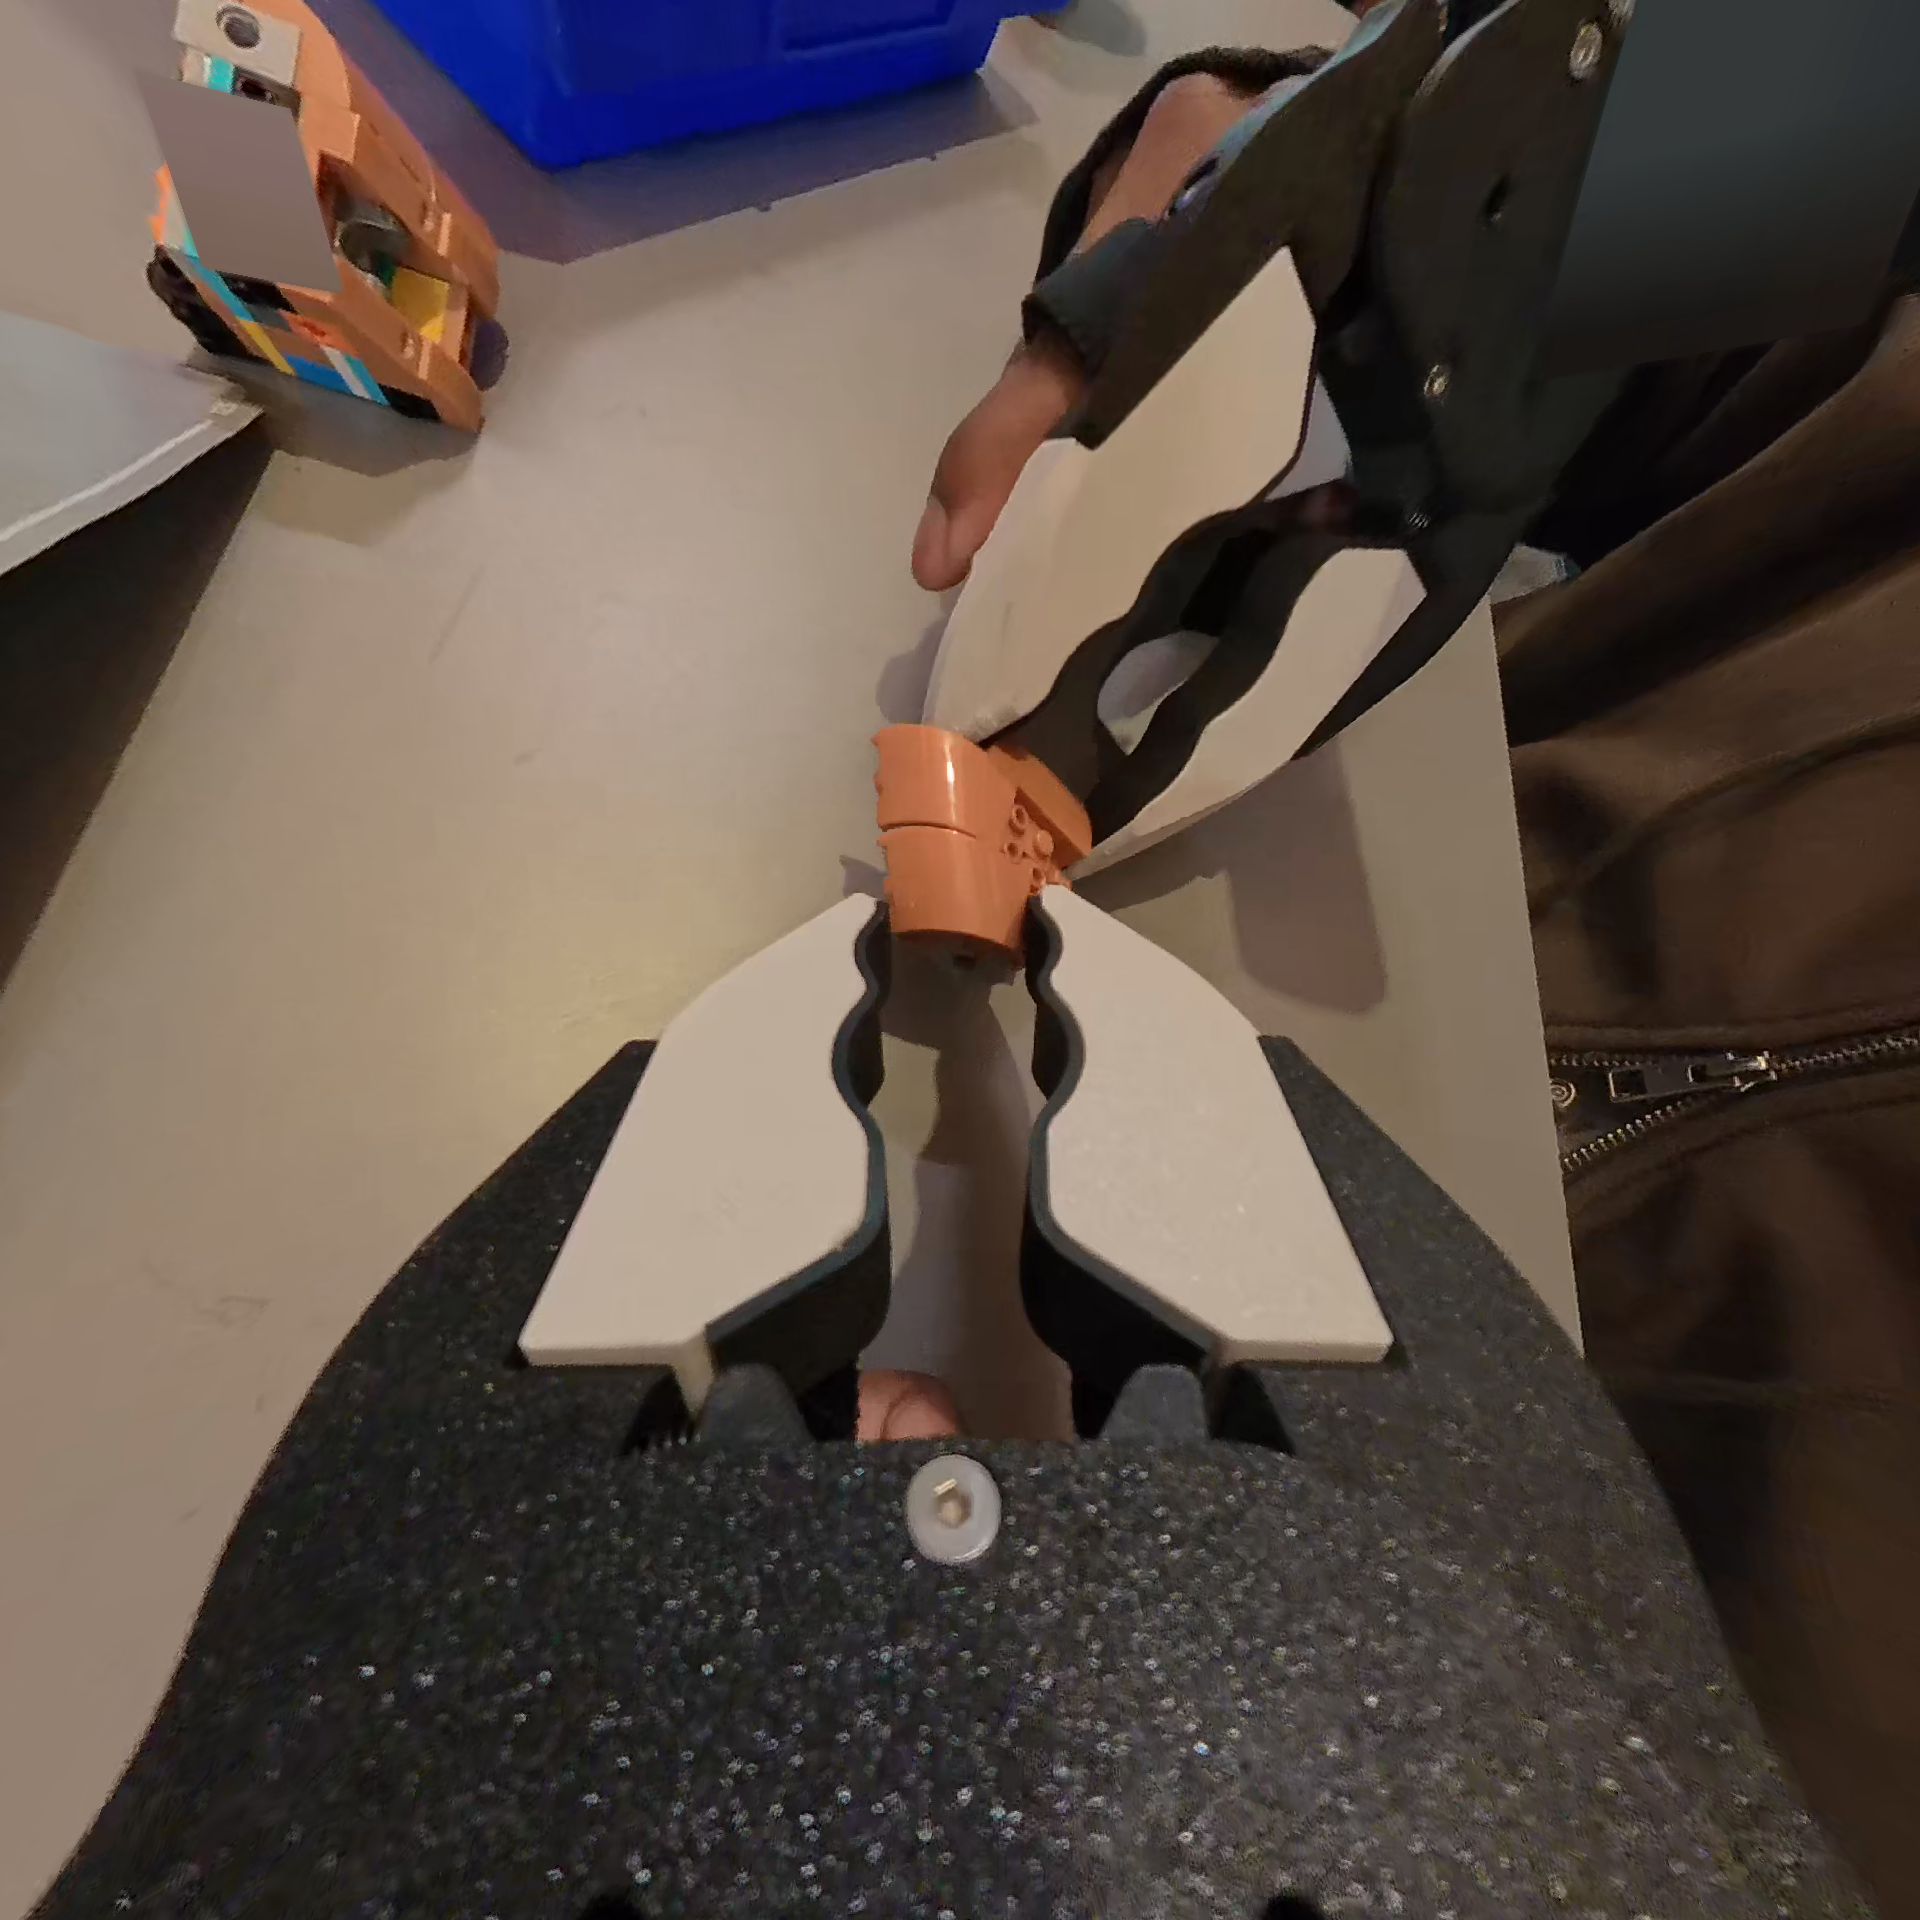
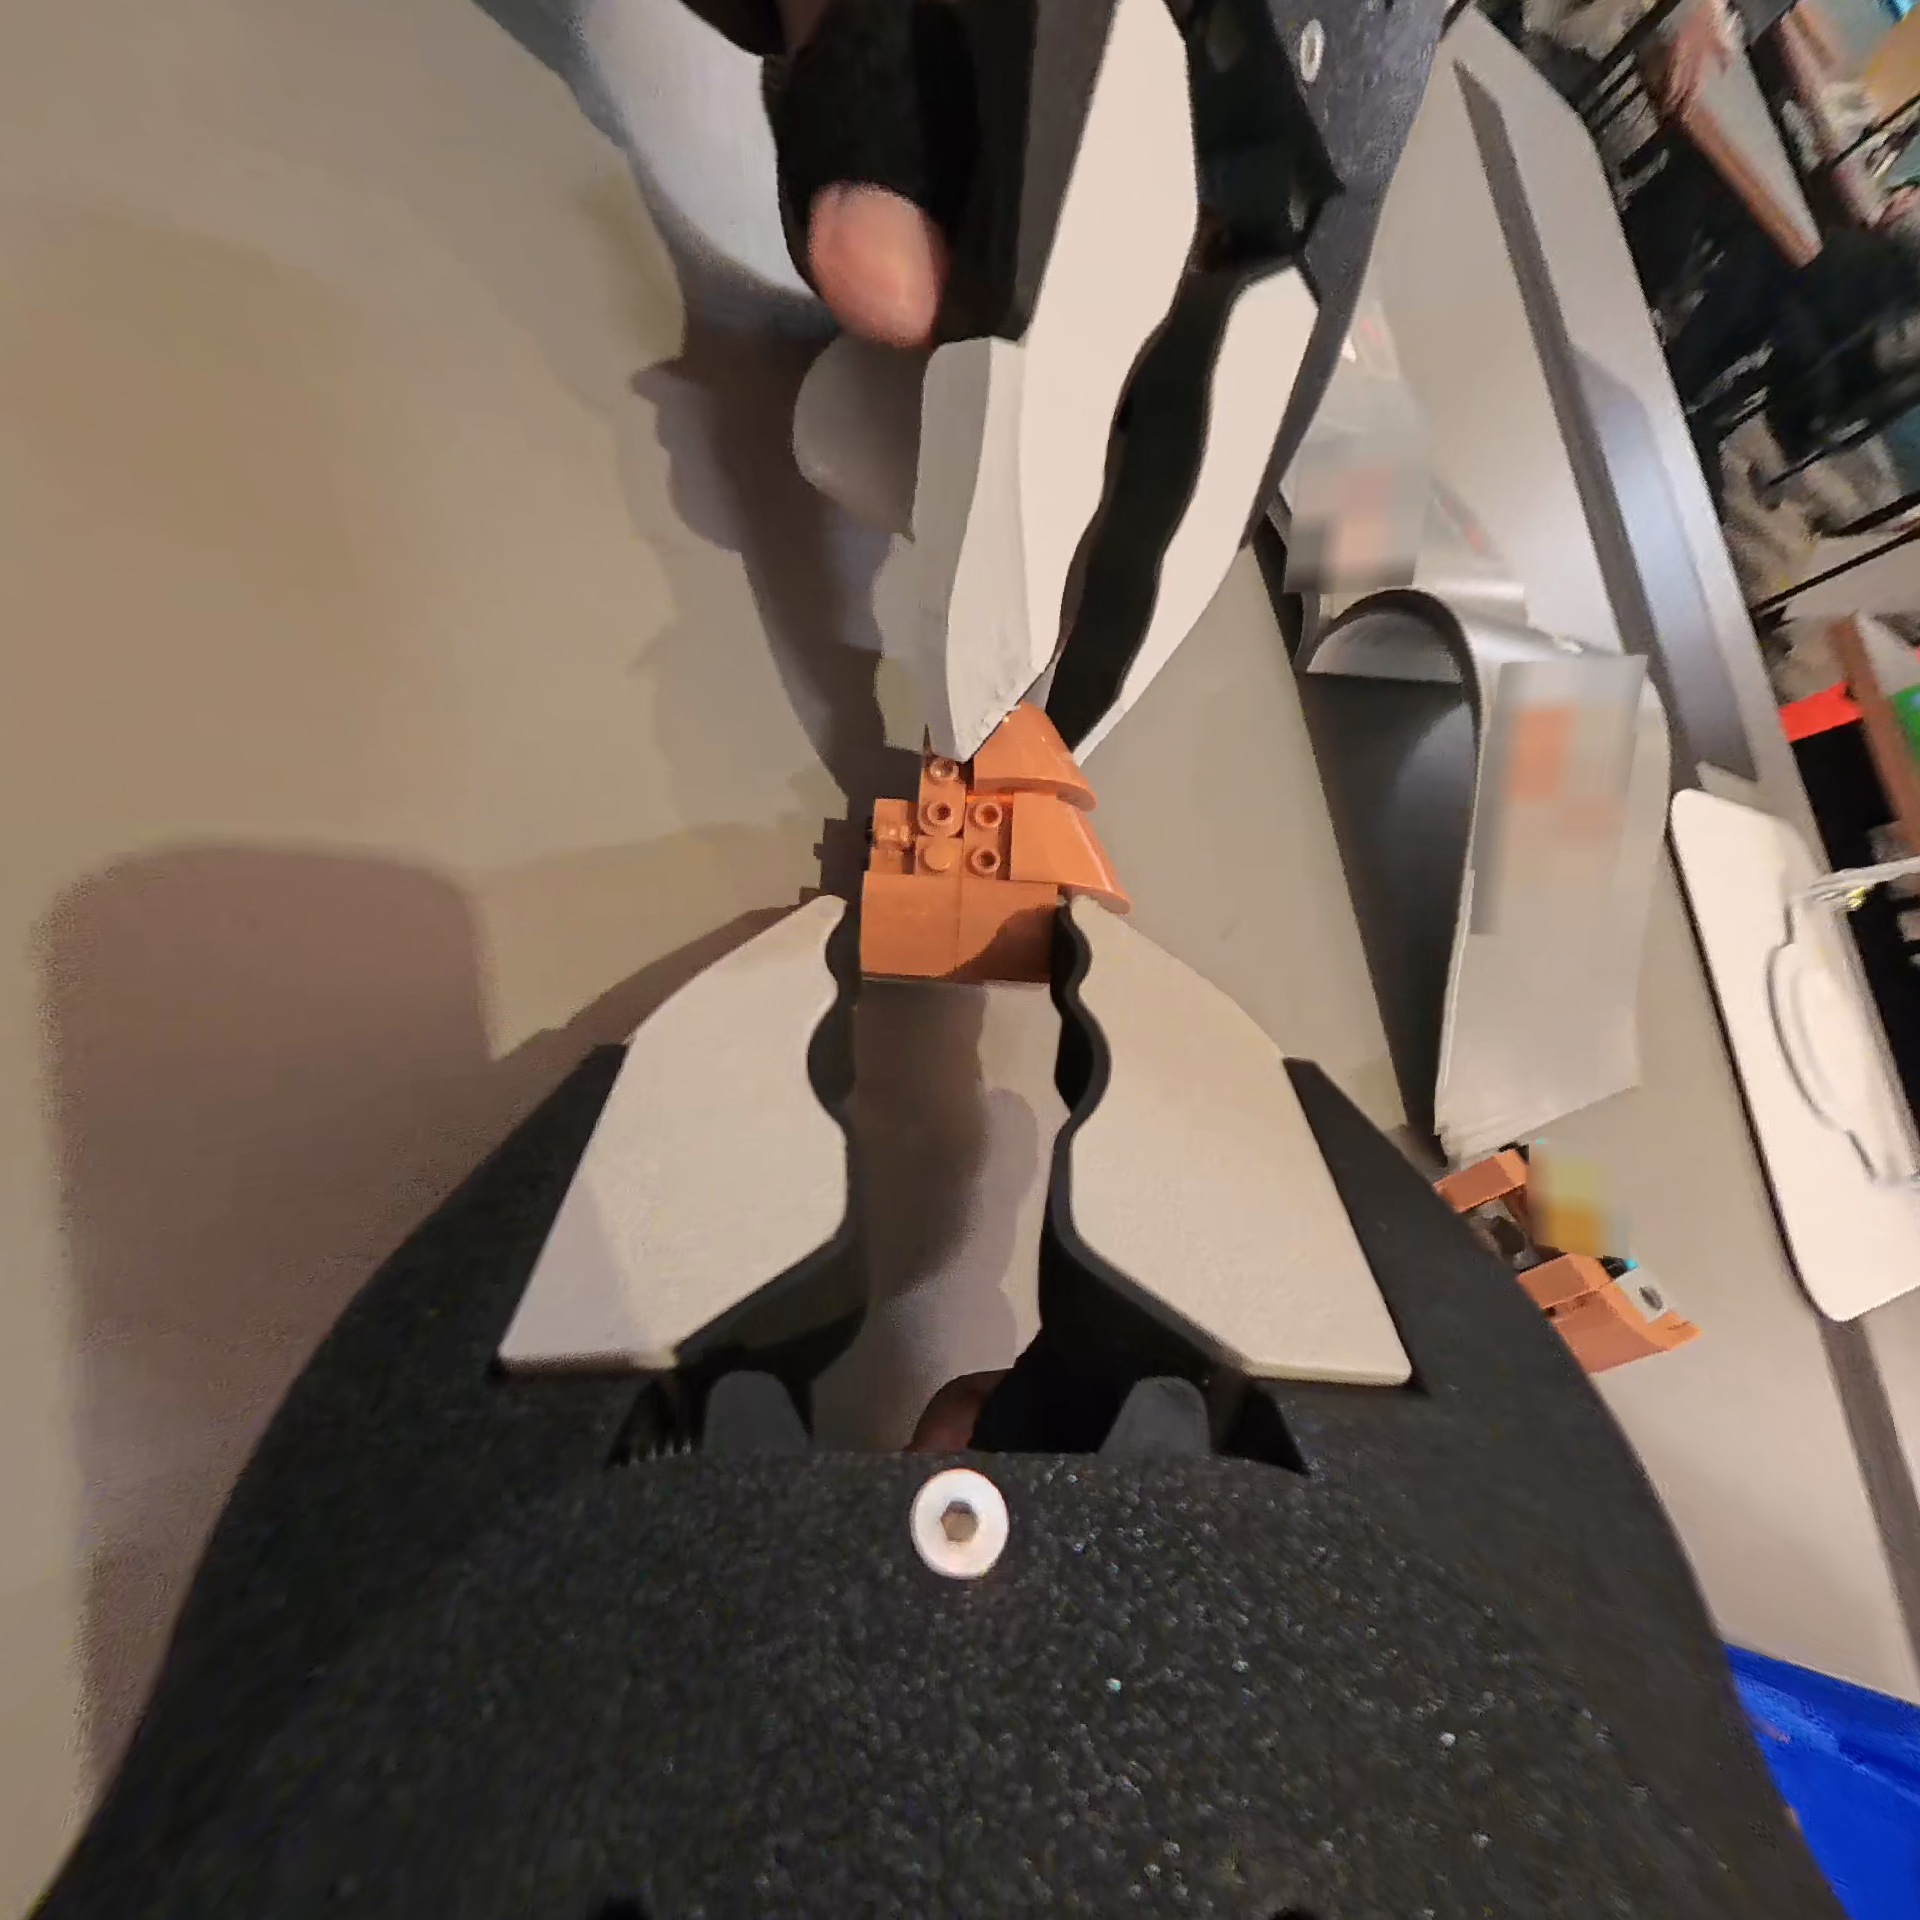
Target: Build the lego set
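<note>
**Two hand-held grippers pinch one small orange sub-assembly**

Left wrist view: the left hand-held gripper pinches the lower end of a small orange-brown plastic brick sub-assembly at centre frame, held above the beige tabletop. The right hand-held gripper reaches in from the upper right and grips the piece's upper end. In the upper left lies one larger, partly built orange-brown model with teal, yellow and black bricks, beside one blue plastic bin.

Right wrist view: the right hand-held gripper clamps the block end of the same sub-assembly, its studs facing the camera; the left hand-held gripper holds the curved slope end at the top. The larger model sits at the right edge, near one curled grey sheet.

Judging progress: I count two built sections, not yet joined, so the build looks partway done; loose bricks are not visible.
</note>
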`<state>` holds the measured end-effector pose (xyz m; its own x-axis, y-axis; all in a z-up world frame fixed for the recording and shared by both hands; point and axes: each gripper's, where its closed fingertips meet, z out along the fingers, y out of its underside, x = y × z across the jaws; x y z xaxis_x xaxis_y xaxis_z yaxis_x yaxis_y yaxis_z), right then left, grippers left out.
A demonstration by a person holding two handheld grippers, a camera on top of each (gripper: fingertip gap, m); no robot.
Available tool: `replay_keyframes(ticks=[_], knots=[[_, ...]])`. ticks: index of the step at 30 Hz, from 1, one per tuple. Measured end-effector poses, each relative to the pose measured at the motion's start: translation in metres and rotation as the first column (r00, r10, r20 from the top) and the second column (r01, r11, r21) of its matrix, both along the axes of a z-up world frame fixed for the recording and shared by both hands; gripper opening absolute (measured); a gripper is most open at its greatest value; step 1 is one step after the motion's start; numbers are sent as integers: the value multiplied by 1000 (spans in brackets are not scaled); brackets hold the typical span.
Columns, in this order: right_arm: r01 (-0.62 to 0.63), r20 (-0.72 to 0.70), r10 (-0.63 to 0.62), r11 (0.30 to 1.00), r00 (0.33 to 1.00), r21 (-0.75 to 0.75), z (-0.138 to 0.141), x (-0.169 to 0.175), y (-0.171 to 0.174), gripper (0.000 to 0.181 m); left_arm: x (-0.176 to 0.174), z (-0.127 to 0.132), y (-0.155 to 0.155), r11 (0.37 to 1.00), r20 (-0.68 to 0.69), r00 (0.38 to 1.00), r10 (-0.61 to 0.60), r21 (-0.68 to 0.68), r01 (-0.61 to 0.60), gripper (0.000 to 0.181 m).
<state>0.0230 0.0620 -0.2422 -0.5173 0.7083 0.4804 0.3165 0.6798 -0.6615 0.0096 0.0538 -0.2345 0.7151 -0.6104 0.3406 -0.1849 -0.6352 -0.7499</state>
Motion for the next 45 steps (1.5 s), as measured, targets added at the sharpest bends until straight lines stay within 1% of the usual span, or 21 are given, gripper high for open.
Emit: replay_keyframes(ticks=[4,11,16,30,39,45], knots=[[-17,-33,18,1000,999,24,2,-1,-2,35,2,2,-2,1000,-18,1000,-14,11,15,25],[-35,-87,38,999,995,33,9,-2,-3,35,3,6,-4,999,-1,1000,-30,20,30,25],[-46,-100,50,998,994,45,10,-2,-5,35,4,7,-4,999,7,999,-35,21,35,25],[-89,-243,141,973,960,213,28,0,-11,35,15,22,-12,996,163,983,-88,-1,89,23],[-86,-307,216,918,927,387,35,3,-14,35,19,26,-15,994,235,966,-105,-18,112,19],[-82,-313,226,908,923,412,37,4,-15,35,19,27,-15,994,259,961,-95,-23,104,19]])
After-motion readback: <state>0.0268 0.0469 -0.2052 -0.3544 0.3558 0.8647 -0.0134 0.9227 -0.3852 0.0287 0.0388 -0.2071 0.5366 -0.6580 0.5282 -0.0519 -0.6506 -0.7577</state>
